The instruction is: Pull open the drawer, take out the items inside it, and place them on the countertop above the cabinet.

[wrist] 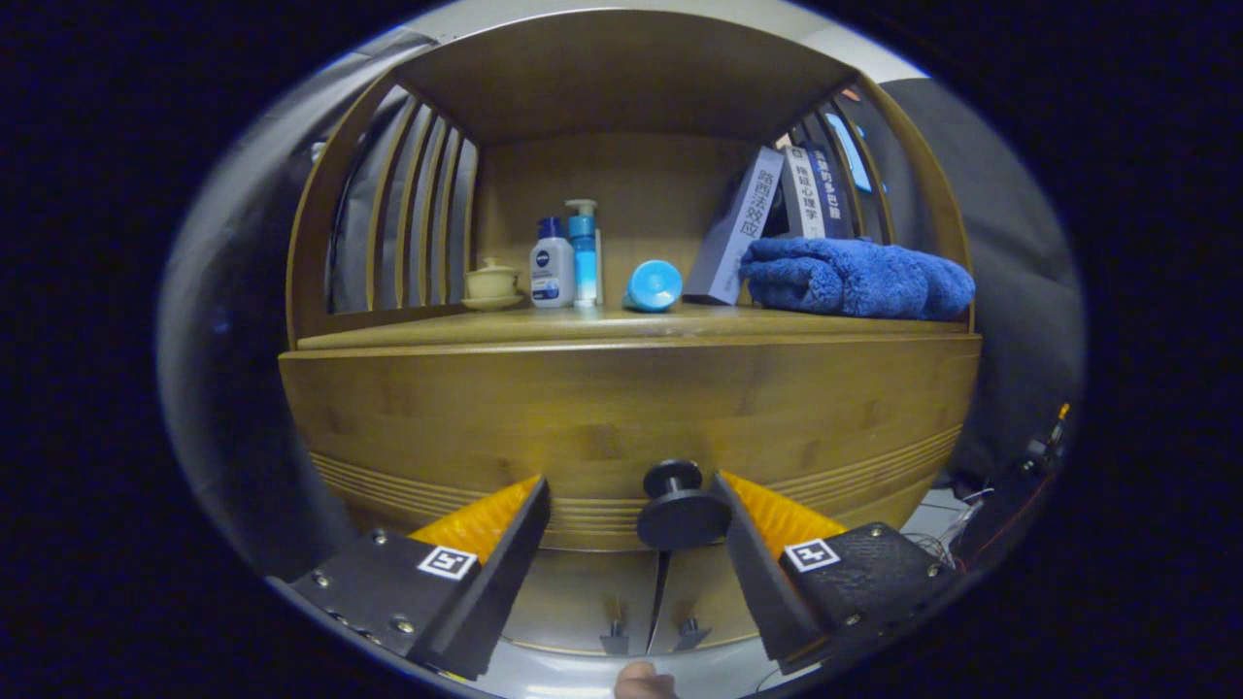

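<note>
A wooden cabinet fills the view, its closed drawer front [621,417] facing me. A round black knob [682,510] sticks out of the drawer front low down. My gripper [631,500] stands open, with the knob between the fingers and close against the right finger [753,544]. The left finger [505,553] is well apart from the knob. Neither finger presses on it. The countertop [583,325] runs above the drawer as a shelf under a wooden roof. The drawer's inside is hidden.
On the countertop stand a small cream teacup [492,283], a white and blue bottle [552,264], a blue pump bottle [583,254], a blue cup on its side [653,285], leaning books [748,228] and a folded blue towel [859,277]. Two lower door handles [653,636] sit below. Cables [1039,456] lie right.
</note>
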### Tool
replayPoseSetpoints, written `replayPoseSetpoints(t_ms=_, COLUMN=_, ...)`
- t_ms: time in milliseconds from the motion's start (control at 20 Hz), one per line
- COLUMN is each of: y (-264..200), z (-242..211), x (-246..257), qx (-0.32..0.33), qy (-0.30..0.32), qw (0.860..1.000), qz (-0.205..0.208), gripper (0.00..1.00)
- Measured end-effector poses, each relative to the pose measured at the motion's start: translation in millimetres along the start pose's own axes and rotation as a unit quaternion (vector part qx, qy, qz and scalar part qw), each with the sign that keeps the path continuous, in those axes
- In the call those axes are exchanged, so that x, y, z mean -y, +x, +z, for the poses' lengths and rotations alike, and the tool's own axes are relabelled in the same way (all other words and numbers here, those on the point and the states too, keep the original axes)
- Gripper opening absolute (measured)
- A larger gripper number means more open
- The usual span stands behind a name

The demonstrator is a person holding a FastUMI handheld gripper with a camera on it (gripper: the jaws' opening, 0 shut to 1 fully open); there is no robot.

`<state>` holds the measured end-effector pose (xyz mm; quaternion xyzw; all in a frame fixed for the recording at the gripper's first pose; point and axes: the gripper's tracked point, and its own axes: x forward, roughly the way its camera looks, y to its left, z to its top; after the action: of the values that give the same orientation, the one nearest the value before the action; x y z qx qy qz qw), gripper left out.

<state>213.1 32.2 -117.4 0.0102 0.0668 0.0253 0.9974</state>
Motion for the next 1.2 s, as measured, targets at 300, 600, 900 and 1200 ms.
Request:
replayPoseSetpoints(t_ms=300, y=-22.1, z=0.7, x=6.6, qx=-0.033, qy=0.0, qw=0.999, qz=-0.005, gripper=0.99)
replayPoseSetpoints(t_ms=600, y=-88.7, z=39.3, x=15.4, qx=-0.029, qy=-0.012, qw=0.999, qz=-0.011, gripper=0.99)
replayPoseSetpoints(t_ms=900, y=-169.0, z=94.6, x=23.9, qx=-0.003, qy=-0.019, qw=1.0, qz=-0.013, gripper=0.99)
replayPoseSetpoints(t_ms=1200, y=-246.8, z=150.4, x=36.9, qx=0.026, qy=-0.012, qw=1.0, qz=-0.01, gripper=0.99)
